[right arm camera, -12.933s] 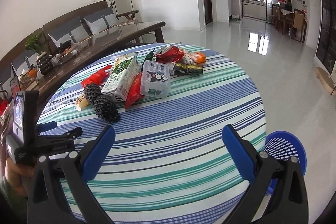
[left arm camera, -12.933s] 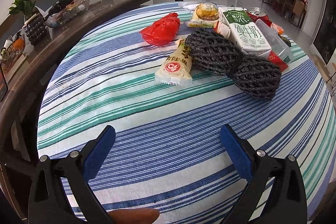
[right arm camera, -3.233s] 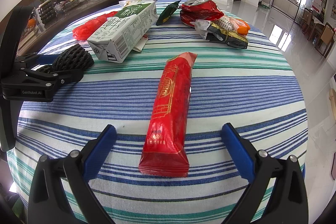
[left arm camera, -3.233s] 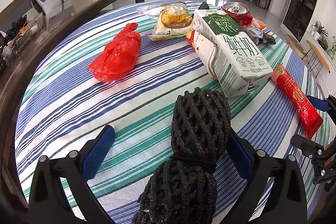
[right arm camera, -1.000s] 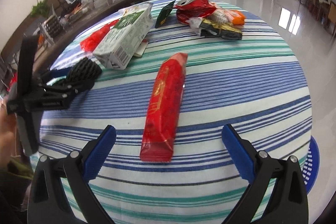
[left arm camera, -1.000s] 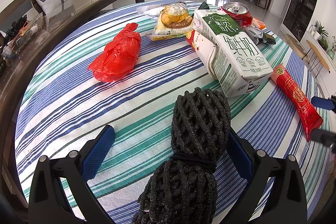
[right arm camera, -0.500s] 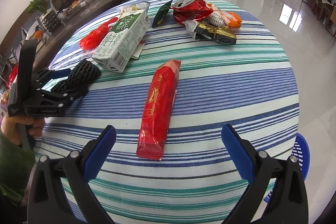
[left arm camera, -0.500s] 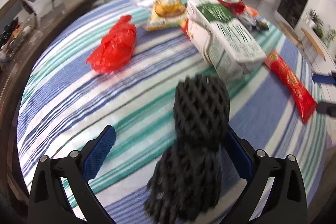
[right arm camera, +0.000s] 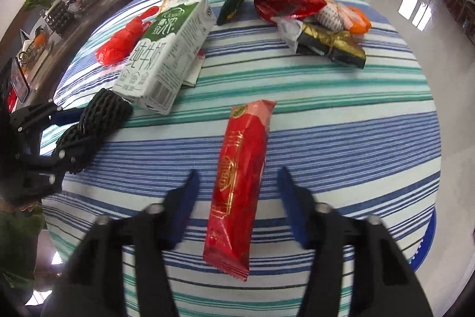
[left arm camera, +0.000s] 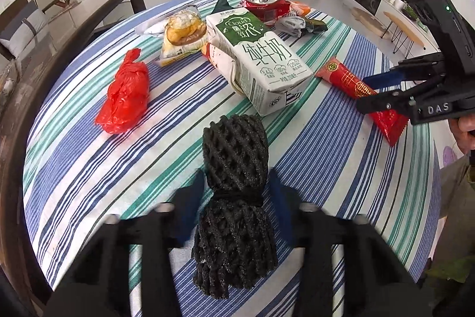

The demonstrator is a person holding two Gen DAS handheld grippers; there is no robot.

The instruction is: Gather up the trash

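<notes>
Both jaws have just been closing: the left gripper (left arm camera: 234, 198) now pinches the black foam net (left arm camera: 234, 162), the right gripper (right arm camera: 237, 198) narrows around the red wrapper (right arm camera: 240, 177).

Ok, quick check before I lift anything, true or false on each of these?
1. The milk carton lies on its side. True.
2. The crushed red can is the trash nearest the left gripper. False: it sits far off, beyond the carton.
3. The black foam net lies between the left jaws. True; they have just been closing on it.
4. The right gripper already clamps the long red wrapper. False: its jaws have just been closing, but gaps remain on both sides.
</notes>
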